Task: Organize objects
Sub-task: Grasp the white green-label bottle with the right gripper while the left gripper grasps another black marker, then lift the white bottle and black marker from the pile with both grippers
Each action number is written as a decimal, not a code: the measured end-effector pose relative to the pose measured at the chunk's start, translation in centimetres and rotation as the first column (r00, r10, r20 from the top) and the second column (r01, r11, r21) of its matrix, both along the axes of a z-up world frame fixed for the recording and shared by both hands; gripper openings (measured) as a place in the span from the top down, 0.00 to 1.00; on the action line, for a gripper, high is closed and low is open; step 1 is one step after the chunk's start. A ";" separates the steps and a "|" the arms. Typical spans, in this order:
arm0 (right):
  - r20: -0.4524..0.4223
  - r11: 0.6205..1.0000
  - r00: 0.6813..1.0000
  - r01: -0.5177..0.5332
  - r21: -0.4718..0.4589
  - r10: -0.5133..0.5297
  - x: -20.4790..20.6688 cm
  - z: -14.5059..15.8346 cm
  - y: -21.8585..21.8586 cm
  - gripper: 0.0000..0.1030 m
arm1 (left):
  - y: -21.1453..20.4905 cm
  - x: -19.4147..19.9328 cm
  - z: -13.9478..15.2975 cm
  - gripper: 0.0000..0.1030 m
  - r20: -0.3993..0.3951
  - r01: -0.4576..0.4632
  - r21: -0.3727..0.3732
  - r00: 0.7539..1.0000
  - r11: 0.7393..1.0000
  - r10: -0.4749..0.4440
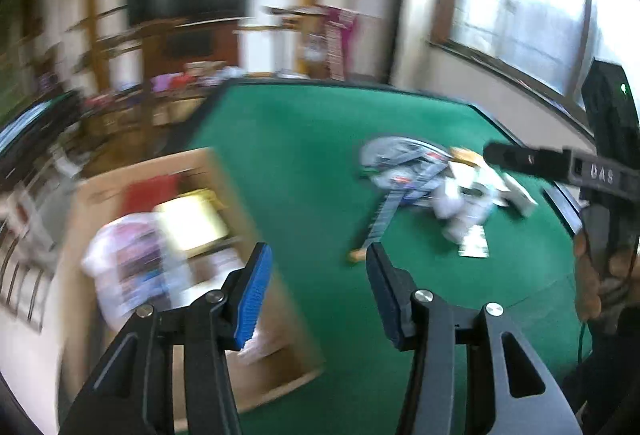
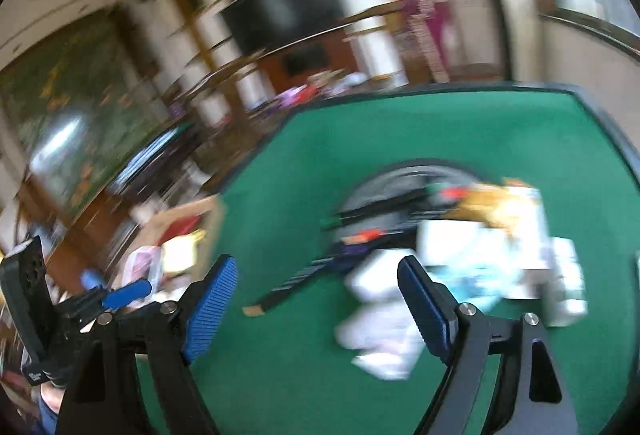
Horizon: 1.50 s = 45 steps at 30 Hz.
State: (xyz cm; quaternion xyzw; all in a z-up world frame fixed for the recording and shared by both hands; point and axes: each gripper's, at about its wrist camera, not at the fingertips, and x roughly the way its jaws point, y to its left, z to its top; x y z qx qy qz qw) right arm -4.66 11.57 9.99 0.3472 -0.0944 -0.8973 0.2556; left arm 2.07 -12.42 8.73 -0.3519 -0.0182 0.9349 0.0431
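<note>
Motion blur smears both wrist views above a green felt table (image 1: pixel 304 163). At the table's left edge sits an open cardboard box (image 1: pixel 240 195), already holding a red item, a yellow item and a white printed bag (image 1: pixel 128 263). Well apart from it, toward the right side of the felt, lies a loose pile of objects (image 1: pixel 432 175): a grey disc-shaped piece, a toy guitar (image 1: pixel 384 215) with its neck pointing toward the near edge, and several white packets and cartons too blurred to name. The left gripper (image 1: pixel 320 295) hangs over the felt just beside the box's right wall, its jaws parted about halfway with nothing between them. The right gripper (image 2: pixel 316 303) hovers near the pile, its jaws spread wide and empty, the blue pads (image 2: pixel 212 307) framing the guitar neck and a white packet (image 2: pixel 380 339) lying on the felt beyond. A hand (image 1: pixel 592 287) grips the right tool's handle.
</note>
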 end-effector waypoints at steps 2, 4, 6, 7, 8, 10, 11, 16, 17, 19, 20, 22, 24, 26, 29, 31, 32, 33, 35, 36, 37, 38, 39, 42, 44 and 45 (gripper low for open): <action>0.015 0.997 0.997 0.078 -0.025 -0.077 -1.0 -0.9 3.6 0.16 | 3.0 -3.4 -1.3 0.53 0.050 0.072 -0.019 0.996 0.997 -0.071; 0.066 0.987 0.986 0.154 -0.044 -0.151 -2.1 -1.6 6.2 0.15 | 5.0 -6.6 -2.5 0.55 0.097 0.100 -0.031 0.991 0.994 -0.097; 0.123 0.976 0.978 0.182 -0.117 -0.167 -3.1 -2.1 8.1 0.15 | 6.2 -9.9 -3.9 0.59 0.162 0.118 -0.013 0.980 0.993 -0.114; 0.140 0.972 0.975 0.193 -0.138 -0.174 -3.4 -2.3 8.6 0.15 | 6.3 -11.0 -4.5 0.63 0.184 0.109 -0.004 0.977 0.994 -0.107; 0.156 0.965 0.970 0.209 -0.160 -0.185 -3.6 -2.3 9.1 0.15 | 6.5 -11.6 -4.8 0.63 0.198 0.108 -0.006 0.975 0.994 -0.104; 0.170 0.956 0.966 0.226 -0.189 -0.195 -3.8 -2.3 9.9 0.15 | 6.8 -12.7 -5.4 0.63 0.213 0.106 -0.028 0.972 0.994 -0.098; 0.170 0.953 0.965 0.231 -0.197 -0.199 -3.8 -2.1 10.3 0.15 | 7.0 -13.1 -5.6 0.63 0.218 0.105 -0.046 0.972 0.993 -0.093; 0.154 0.943 0.959 0.267 -0.197 -0.239 -3.8 -2.1 11.2 0.15 | 7.9 -13.8 -6.9 0.63 0.253 0.144 -0.133 0.962 0.981 -0.107; 0.155 0.942 0.957 0.272 -0.197 -0.244 -3.9 -2.2 11.4 0.15 | 8.1 -13.9 -7.3 0.63 0.254 0.145 -0.160 0.962 0.976 -0.101; 0.157 0.939 0.954 0.282 -0.197 -0.254 -3.8 -2.3 11.9 0.15 | 8.3 -14.1 -8.1 0.63 0.260 0.149 -0.183 0.961 0.972 -0.099; 0.156 0.939 0.954 0.285 -0.194 -0.257 -3.9 -2.3 12.0 0.15 | 8.2 -13.9 -8.2 0.64 0.242 0.150 -0.175 0.965 0.973 -0.105; 0.151 0.935 0.948 0.305 -0.182 -0.280 -3.9 -2.4 12.4 0.15 | 8.1 -14.0 -8.3 0.66 0.235 0.150 -0.154 0.966 0.977 -0.111; 0.148 0.934 0.942 0.324 -0.149 -0.303 -4.0 -2.5 12.6 0.15 | 7.6 -13.8 -8.3 0.79 0.228 0.150 -0.085 0.965 0.985 -0.127; 0.138 0.929 0.932 0.352 -0.112 -0.336 -4.0 -2.7 12.8 0.15 | 8.4 -13.0 -8.4 0.86 0.213 0.147 -0.132 0.970 0.980 -0.117; 0.103 0.917 0.912 0.400 0.008 -0.398 -4.2 -2.7 12.8 0.15 | 9.6 -11.7 -8.3 0.86 0.205 0.158 -0.170 0.971 0.973 -0.122; 0.081 0.900 0.899 0.420 0.113 -0.430 -4.7 -3.1 12.5 0.16 | 10.1 -11.2 -8.3 0.86 0.209 0.178 -0.183 0.968 0.967 -0.139; 0.074 0.891 0.895 0.424 0.160 -0.439 -5.0 -3.5 12.5 0.21 | 10.3 -11.0 -8.3 0.86 0.210 0.184 -0.193 0.967 0.964 -0.143; 0.074 0.881 0.892 0.424 0.208 -0.447 -5.2 -3.9 12.3 0.29 | 10.4 -10.8 -8.3 0.86 0.208 0.191 -0.207 0.967 0.959 -0.148; 0.096 0.874 0.888 0.415 0.254 -0.450 -5.9 -4.9 12.5 0.54 | 10.5 -10.8 -8.4 0.86 0.200 0.187 -0.241 0.970 0.952 -0.139; 0.111 0.876 0.889 0.405 0.260 -0.444 -6.2 -5.4 12.6 0.54 | 10.4 -11.1 -8.5 0.86 0.198 0.186 -0.252 0.971 0.950 -0.138; 0.124 0.879 0.891 0.393 0.271 -0.437 -6.4 -5.9 12.6 0.54 | 10.2 -11.2 -8.6 0.86 0.193 0.188 -0.262 0.971 0.947 -0.139; 0.130 0.874 0.890 0.387 0.293 -0.437 -6.7 -6.3 12.4 0.54 | 10.3 -11.4 -8.7 0.86 0.192 0.188 -0.254 0.971 0.949 -0.141; 0.127 0.874 0.895 0.375 0.310 -0.429 -6.8 -6.6 12.2 0.54 | 10.2 -11.4 -8.7 0.86 0.192 0.188 -0.247 0.971 0.951 -0.142; 0.117 0.869 0.900 0.362 0.336 -0.420 -7.2 -7.1 11.7 0.60 | 10.0 -11.6 -8.7 0.86 0.185 0.193 -0.251 0.971 0.948 -0.149; 0.111 0.859 0.899 0.358 0.366 -0.423 -7.5 -7.4 11.5 0.65 | 10.1 -11.6 -8.7 0.86 0.179 0.198 -0.264 0.972 0.944 -0.153; 0.097 0.851 0.899 0.364 0.378 -0.428 -7.5 -7.5 11.5 0.65 | 10.2 -11.6 -8.7 0.86 0.176 0.198 -0.268 0.972 0.943 -0.154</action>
